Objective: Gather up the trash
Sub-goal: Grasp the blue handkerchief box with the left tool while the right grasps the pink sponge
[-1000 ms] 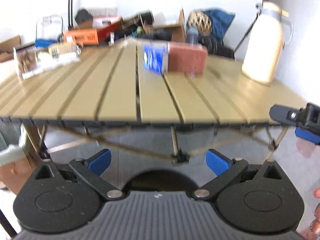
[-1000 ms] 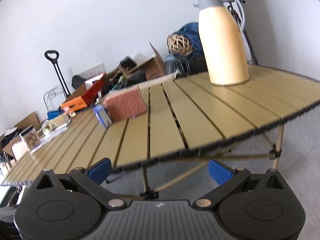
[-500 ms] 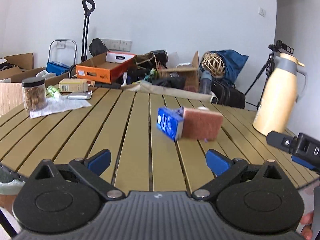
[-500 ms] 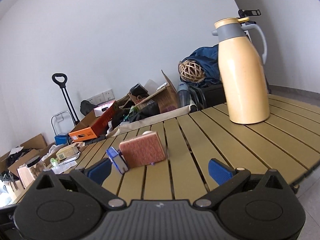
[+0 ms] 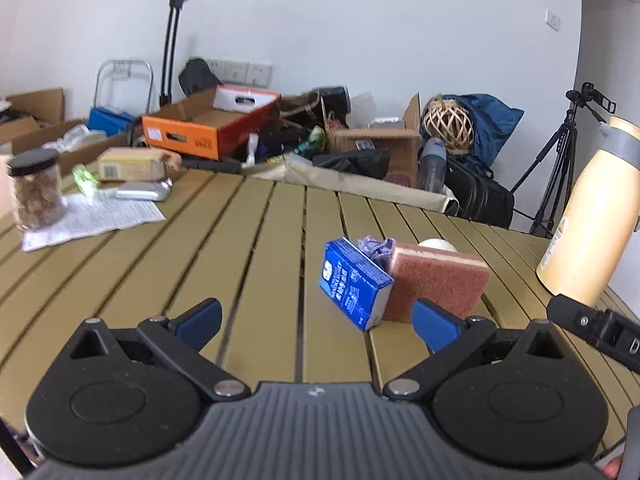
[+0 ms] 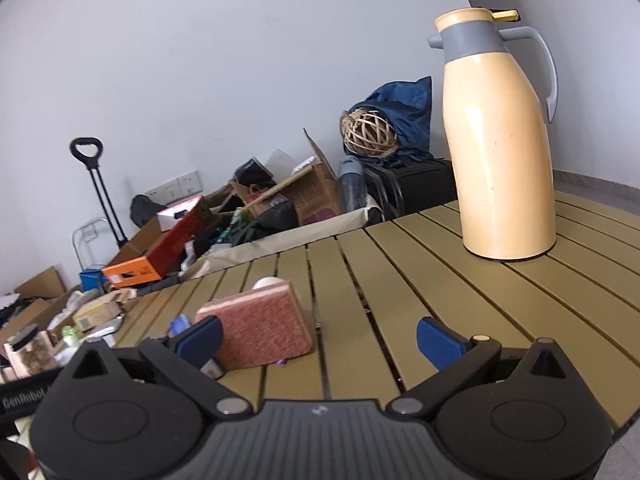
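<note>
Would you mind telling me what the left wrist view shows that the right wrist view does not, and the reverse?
Only the left wrist view shows the blue box's printed face, the purple scrap behind it, the paper sheet and the tripod. Only the right wrist view shows the whole jug, with lid and handle. Both show the slatted table, the sponge, the jar, the orange box and the wicker ball. Each view shows its own hand-held gripper open: left, right.

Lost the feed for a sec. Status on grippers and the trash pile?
Left gripper open, empty. Right gripper open, empty. Blue box leans against red sponge on table, untouched. Approach unobstructed.
</note>
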Demonstrator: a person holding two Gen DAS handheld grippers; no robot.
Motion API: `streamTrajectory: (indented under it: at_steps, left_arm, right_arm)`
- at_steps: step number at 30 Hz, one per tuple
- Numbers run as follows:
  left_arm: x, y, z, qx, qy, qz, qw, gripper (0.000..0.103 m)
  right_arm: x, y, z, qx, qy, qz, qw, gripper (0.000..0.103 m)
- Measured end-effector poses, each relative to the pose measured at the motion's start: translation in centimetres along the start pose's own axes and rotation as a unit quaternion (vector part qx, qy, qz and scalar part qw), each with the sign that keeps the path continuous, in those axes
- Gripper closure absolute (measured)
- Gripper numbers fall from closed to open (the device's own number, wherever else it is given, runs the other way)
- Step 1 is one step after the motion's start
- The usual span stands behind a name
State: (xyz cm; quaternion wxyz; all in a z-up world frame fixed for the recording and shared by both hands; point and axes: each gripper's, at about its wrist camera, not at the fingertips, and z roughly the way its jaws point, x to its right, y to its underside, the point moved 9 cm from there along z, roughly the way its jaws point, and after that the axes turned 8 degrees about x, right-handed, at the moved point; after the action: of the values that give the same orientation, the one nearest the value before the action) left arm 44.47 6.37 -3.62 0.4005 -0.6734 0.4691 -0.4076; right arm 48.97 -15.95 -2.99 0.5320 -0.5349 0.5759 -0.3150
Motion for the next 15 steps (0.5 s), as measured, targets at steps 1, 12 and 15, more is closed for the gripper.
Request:
streamTrajectory:
  at_steps: [1, 12, 15]
  left_arm:
    - [0.1, 0.1, 0.7, -0.006, 0.002, 0.000, 1.0000, 0.000]
    - [3.4, 0.1, 6.2, -0.008, 0.014, 0.019, 0.9997, 0.000]
    - [3.6, 0.1, 7.5, -0.009, 0.001, 0.023, 0.9997, 0.000]
  right_arm:
    - [0.0, 0.1, 0.3, -0.002, 0.003, -0.005, 1.000, 0.000]
    - [2.9, -0.1, 2.8, -0.005, 0.037, 0.016, 0.999, 0.000]
    - [3.8, 0.2, 2.9, -0.004, 0.048, 0.029, 0.998, 0.000]
